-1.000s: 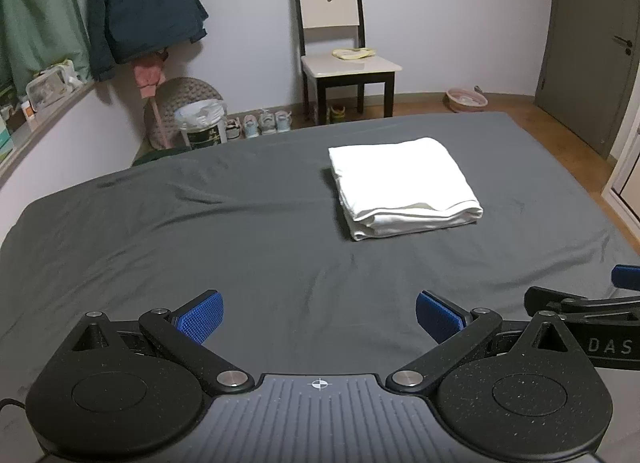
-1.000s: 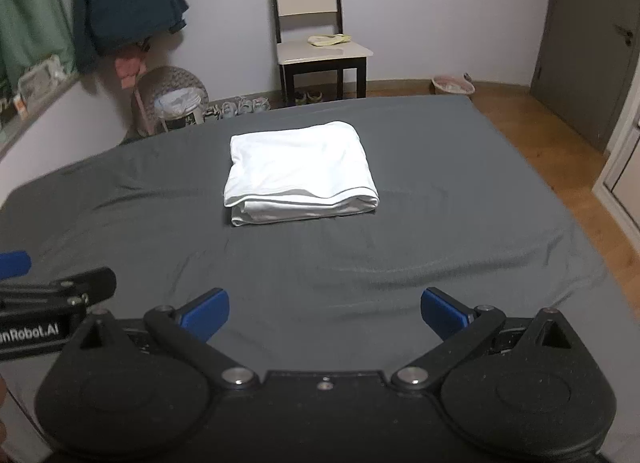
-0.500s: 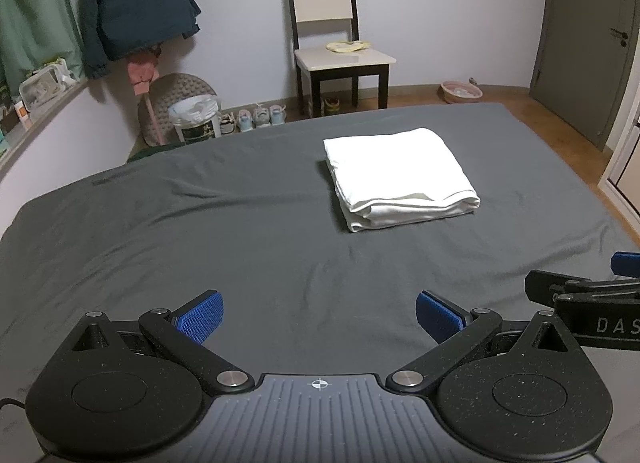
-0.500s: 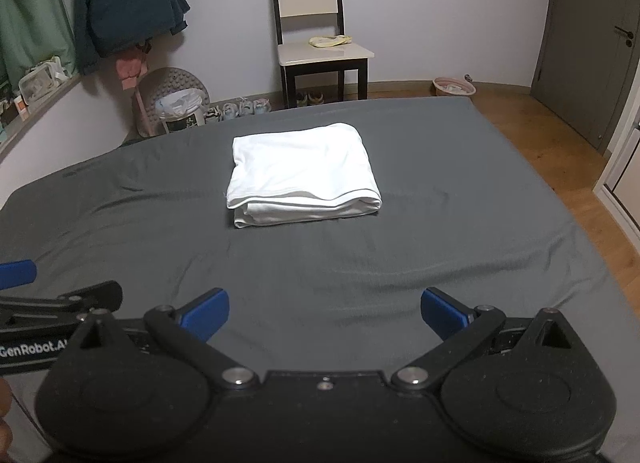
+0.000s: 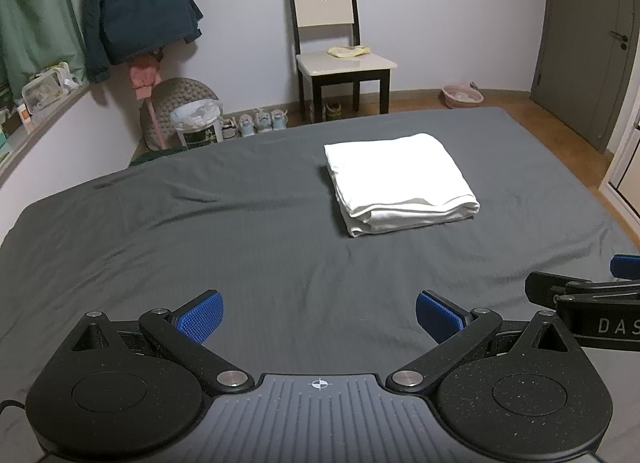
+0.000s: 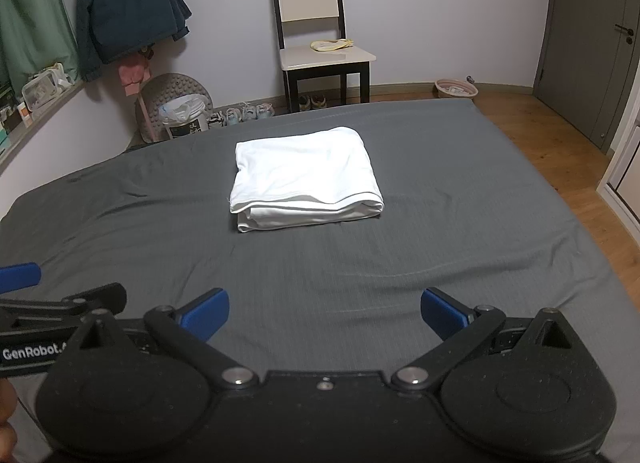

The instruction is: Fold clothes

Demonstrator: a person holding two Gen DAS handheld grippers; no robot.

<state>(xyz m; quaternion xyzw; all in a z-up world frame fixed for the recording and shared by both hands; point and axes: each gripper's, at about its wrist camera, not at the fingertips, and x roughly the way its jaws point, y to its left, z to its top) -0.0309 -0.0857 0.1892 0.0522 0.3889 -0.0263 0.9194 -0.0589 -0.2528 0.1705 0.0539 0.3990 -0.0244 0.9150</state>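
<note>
White garment (image 5: 396, 179), folded into a neat, thick rectangle with stacked layers showing along the near edge; lying flat on the grey bed sheet (image 5: 200, 231), right of centre in the left wrist view, centred in the right wrist view (image 6: 306, 177).

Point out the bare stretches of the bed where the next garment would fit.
The grey bed is bare except for the folded white garment. Free patches: the wide stretch left of it toward the window wall, the strip right of it to the bed's edge, and the band between it and the open left tongs and right tongs. Nowhere crowded.
</note>
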